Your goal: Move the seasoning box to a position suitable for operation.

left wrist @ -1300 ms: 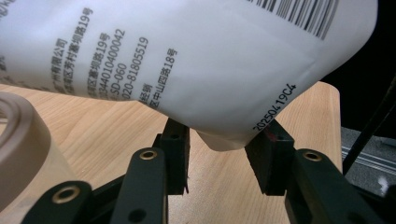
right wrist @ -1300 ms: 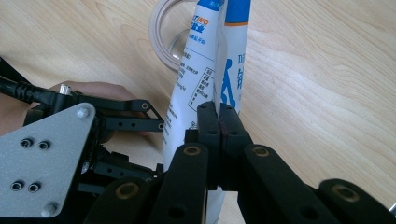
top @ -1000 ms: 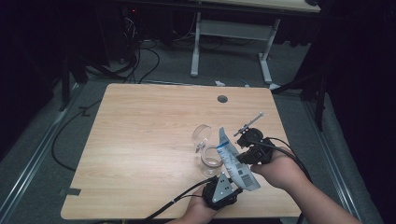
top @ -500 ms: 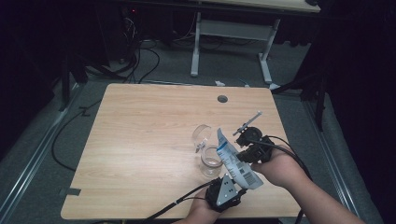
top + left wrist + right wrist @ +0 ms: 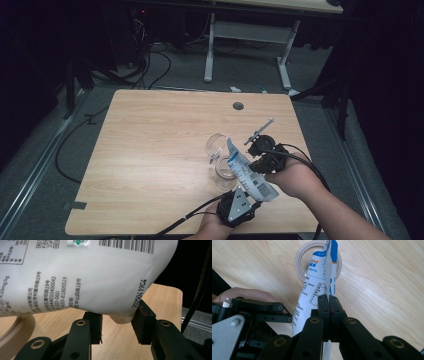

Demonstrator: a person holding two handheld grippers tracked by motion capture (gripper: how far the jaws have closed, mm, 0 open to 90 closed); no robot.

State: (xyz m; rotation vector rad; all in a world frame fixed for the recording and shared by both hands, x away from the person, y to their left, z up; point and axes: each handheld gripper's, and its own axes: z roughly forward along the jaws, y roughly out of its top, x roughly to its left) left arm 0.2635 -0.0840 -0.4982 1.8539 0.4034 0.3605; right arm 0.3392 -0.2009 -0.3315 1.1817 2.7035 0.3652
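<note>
A white pouch point(image 5: 247, 172) with blue print and a barcode is held tilted over the table's near right part, its top end over a clear glass point(image 5: 223, 175) that stands upright. My left gripper point(image 5: 256, 196) comes from the near edge; its pads sit against both sides of the pouch's bulging bottom point(image 5: 87, 272). My right gripper point(image 5: 253, 162) is shut on the pouch's flat side seam point(image 5: 329, 277). In the right gripper view the pouch's top lies over the glass's round rim point(image 5: 299, 257). A second clear glass point(image 5: 216, 144) lies on its side just beyond.
The wooden table point(image 5: 150, 150) has a round cable hole point(image 5: 238, 106) near its far edge. Cables trail off the near edge from both grippers. Beyond the table stand the white legs of another desk point(image 5: 210, 50), with cables on the floor.
</note>
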